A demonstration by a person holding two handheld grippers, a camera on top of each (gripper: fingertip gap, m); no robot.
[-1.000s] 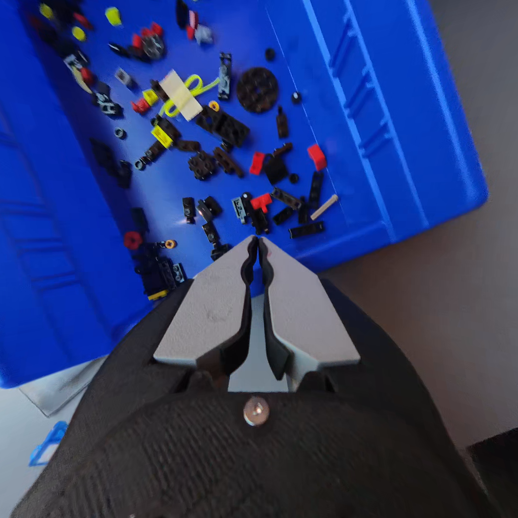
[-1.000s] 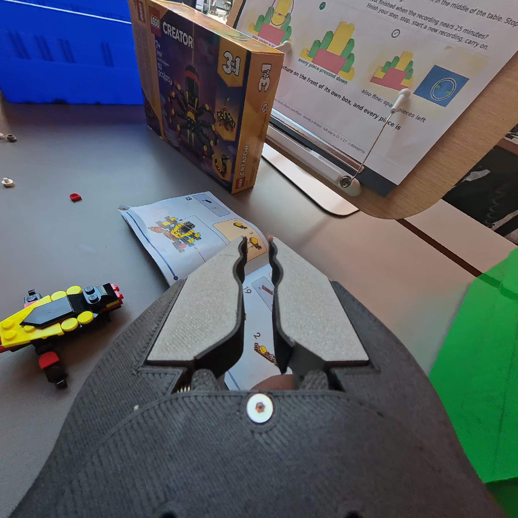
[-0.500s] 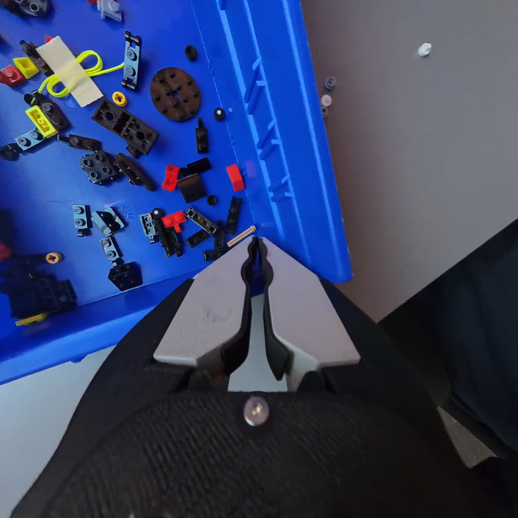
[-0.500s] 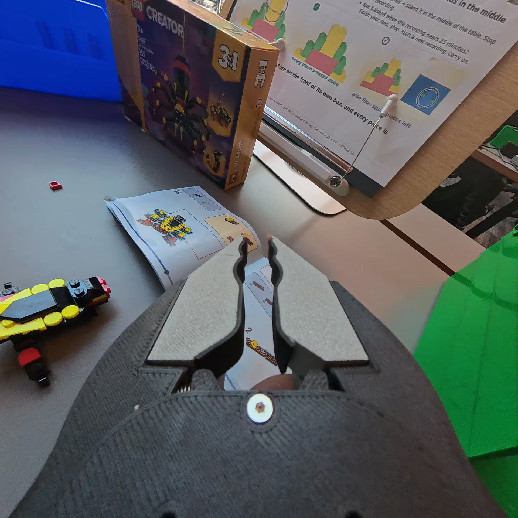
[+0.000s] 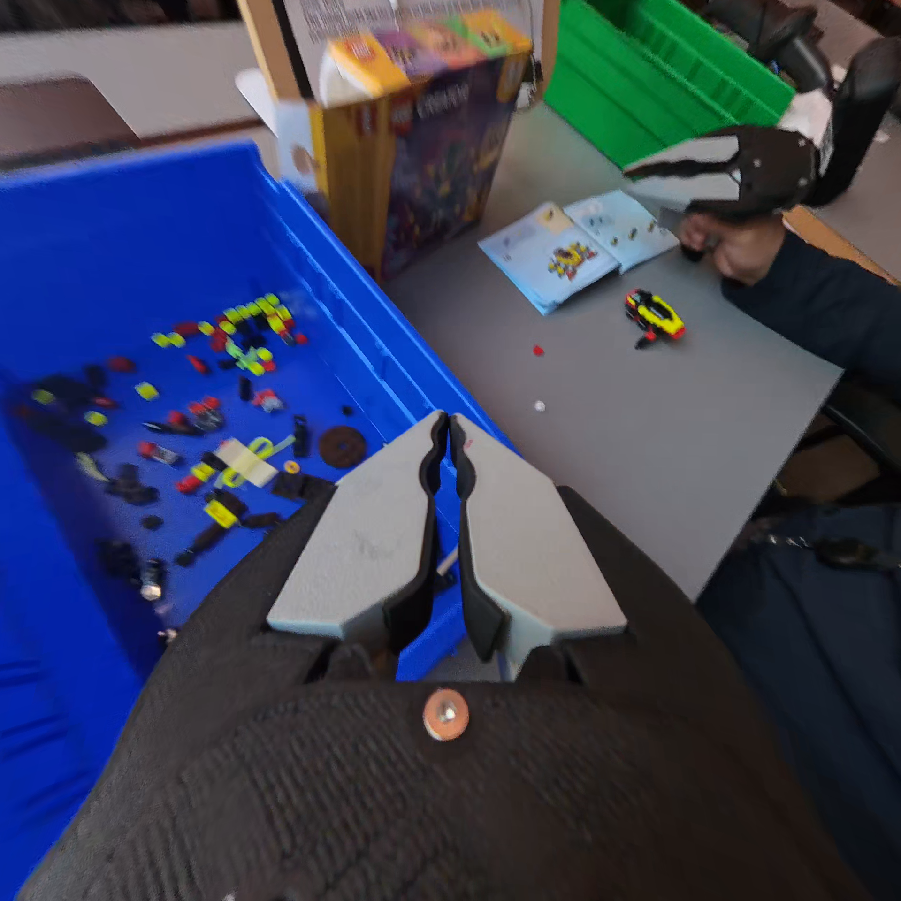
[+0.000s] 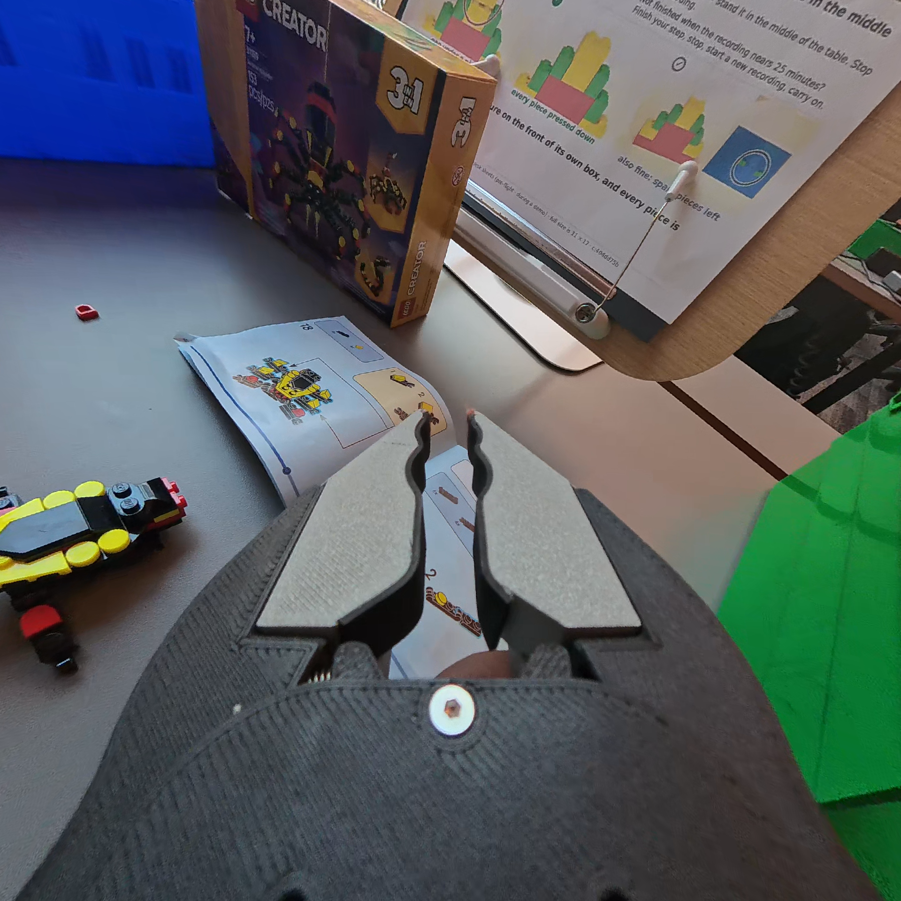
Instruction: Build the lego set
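Note:
My left gripper (image 5: 448,421) is shut and empty, held over the right wall of the blue bin (image 5: 370,312). Several loose black, yellow and red Lego pieces (image 5: 234,453) lie on the bin floor. A partly built yellow, black and red model (image 6: 73,536) lies on the grey table, also in the left wrist view (image 5: 656,314). My right gripper (image 6: 446,414) is open by a narrow gap and empty, above the open instruction booklet (image 6: 312,390). It shows in the left wrist view (image 5: 634,170), held in a hand.
The Lego box (image 6: 341,146) stands behind the booklet, beside the blue bin. A wooden stand with a printed sheet (image 6: 682,122) is at the back right. A green bin (image 6: 829,634) is at the right. A small red piece (image 6: 87,312) and a white piece (image 5: 539,405) lie on the table. Tip to tip, the grippers are about 40 cm apart.
The left wrist view has swung up and to the right, from looking down into the bin to looking across it and the table. The right gripper has only drifted slightly.

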